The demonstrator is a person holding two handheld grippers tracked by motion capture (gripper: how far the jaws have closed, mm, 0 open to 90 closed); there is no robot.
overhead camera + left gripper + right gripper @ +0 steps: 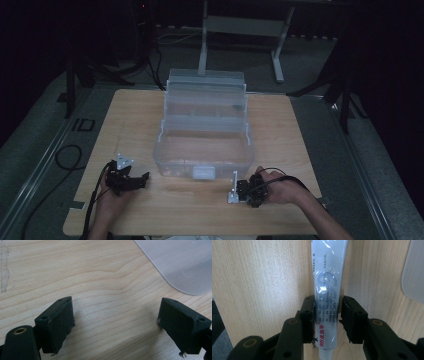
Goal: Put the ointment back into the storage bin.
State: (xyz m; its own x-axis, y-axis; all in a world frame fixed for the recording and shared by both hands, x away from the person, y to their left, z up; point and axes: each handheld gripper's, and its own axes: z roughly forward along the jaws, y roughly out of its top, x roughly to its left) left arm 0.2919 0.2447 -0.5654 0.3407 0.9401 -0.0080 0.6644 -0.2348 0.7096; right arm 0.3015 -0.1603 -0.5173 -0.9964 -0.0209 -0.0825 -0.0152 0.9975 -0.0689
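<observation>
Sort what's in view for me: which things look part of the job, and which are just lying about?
Likely part of the job:
- white tube, lying between the jaws of the right claw
- clear tiered box, standing open
- left claw, open over the wooden table

Just lying about:
- cable loop on the floor
- desk frame behind the table

— What sort of place is this?
— A lab or recording studio, dim and bare.
— What shows it?
— A lone wooden desk on grey carpet, black stand legs at the sides, cables trailing over the floor, and a metal frame behind in the dark.
</observation>
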